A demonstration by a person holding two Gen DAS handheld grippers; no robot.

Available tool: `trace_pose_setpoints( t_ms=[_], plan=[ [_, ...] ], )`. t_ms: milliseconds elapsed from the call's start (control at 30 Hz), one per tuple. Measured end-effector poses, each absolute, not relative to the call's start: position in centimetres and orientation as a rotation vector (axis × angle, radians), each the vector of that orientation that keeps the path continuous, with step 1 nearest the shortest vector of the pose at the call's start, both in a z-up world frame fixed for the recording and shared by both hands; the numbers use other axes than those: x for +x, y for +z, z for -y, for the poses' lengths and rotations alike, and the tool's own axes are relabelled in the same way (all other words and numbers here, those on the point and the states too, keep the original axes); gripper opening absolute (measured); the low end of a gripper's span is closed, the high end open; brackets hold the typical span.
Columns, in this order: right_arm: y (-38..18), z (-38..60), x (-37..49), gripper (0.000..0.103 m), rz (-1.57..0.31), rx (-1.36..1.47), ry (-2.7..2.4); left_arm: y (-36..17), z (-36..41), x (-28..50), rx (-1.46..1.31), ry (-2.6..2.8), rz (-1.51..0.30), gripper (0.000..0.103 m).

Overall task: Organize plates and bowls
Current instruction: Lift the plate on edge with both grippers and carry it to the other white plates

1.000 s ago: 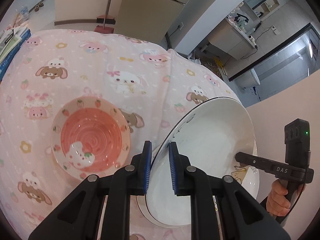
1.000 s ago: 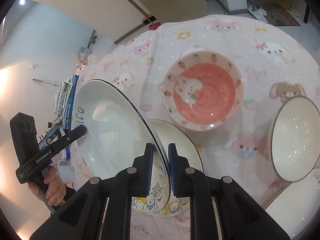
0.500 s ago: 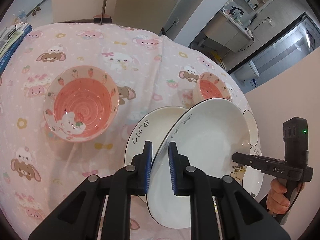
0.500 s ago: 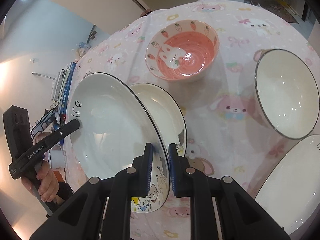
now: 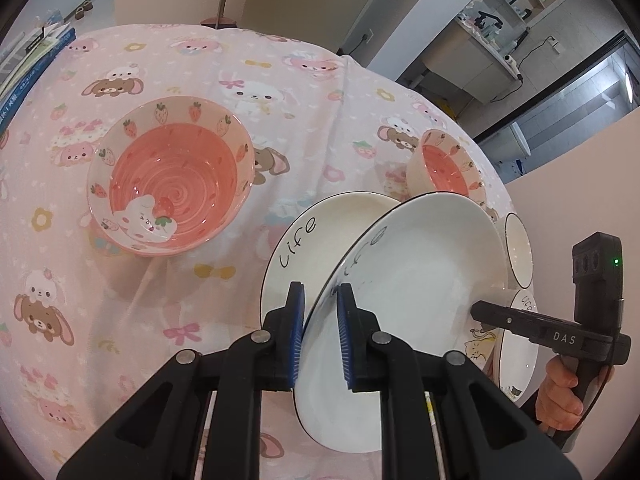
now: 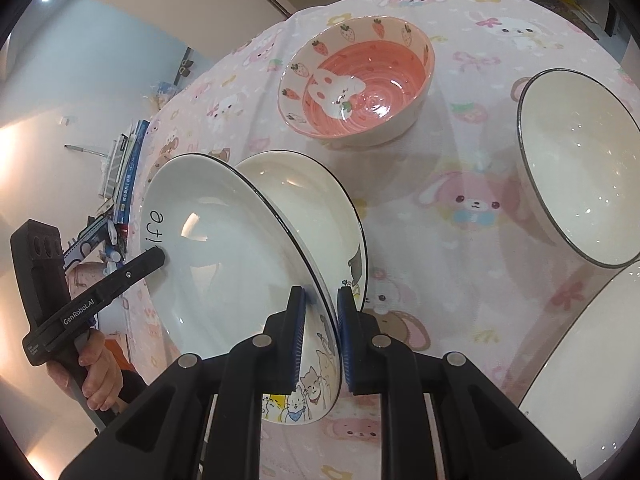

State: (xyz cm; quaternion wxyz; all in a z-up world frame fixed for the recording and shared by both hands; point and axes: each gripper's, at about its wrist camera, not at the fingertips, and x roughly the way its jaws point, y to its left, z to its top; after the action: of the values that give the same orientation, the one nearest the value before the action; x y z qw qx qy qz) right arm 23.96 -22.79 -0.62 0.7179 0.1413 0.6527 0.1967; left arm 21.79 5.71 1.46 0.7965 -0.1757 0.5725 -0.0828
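A white black-rimmed plate lettered "life" (image 5: 408,280) (image 6: 224,260) hangs tilted between both grippers. My left gripper (image 5: 320,336) is shut on its near rim in the left wrist view. My right gripper (image 6: 320,336) is shut on the opposite rim, beside the cat drawings. Each gripper also shows in the other's view, the right gripper (image 5: 478,308) and the left gripper (image 6: 158,258), each gripped by a person's hand. Just under the held plate, a matching "life" plate (image 5: 320,232) (image 6: 304,208) lies on the pink cartoon tablecloth (image 5: 280,100).
A large pink strawberry bowl (image 5: 168,180) (image 6: 356,84) stands beyond the plates. A small pink bowl (image 5: 448,168), a white black-rimmed bowl (image 6: 580,176) (image 5: 518,248) and another white plate (image 6: 592,360) lie to the right. Books (image 6: 124,176) sit at the table's left edge.
Both grippers have carried the tilted plate across and down. It now hangs over the second "life" plate, which has come into view beneath it. The pink bowl sits farther away in both views.
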Motion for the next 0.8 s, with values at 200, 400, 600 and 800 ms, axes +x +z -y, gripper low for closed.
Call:
trace_pose_setpoints(
  t_ms=[200, 400, 600, 800],
  plan=[
    [-0.9, 22.5, 25.0, 0.018, -1.442, 0.328, 0.429, 1.7, -5.7, 22.9, -0.361, -0.155, -1.221, 0.014],
    [-1.9, 22.3, 25.8, 0.018, -1.476, 0.347, 0.439, 0.9, -6.5, 23.5, -0.392, -0.187, -1.251, 0.014],
    [-2.8, 21.3, 26.7, 0.020, -1.484, 0.309, 0.404, 0.3, -6.1, 24.0, -0.333, -0.122, -1.241, 0.014],
    [-3.0, 21.4, 27.4, 0.020, -1.485, 0.298, 0.401, -0.4, -5.3, 24.1, -0.293, -0.111, -1.231, 0.014]
  ],
)
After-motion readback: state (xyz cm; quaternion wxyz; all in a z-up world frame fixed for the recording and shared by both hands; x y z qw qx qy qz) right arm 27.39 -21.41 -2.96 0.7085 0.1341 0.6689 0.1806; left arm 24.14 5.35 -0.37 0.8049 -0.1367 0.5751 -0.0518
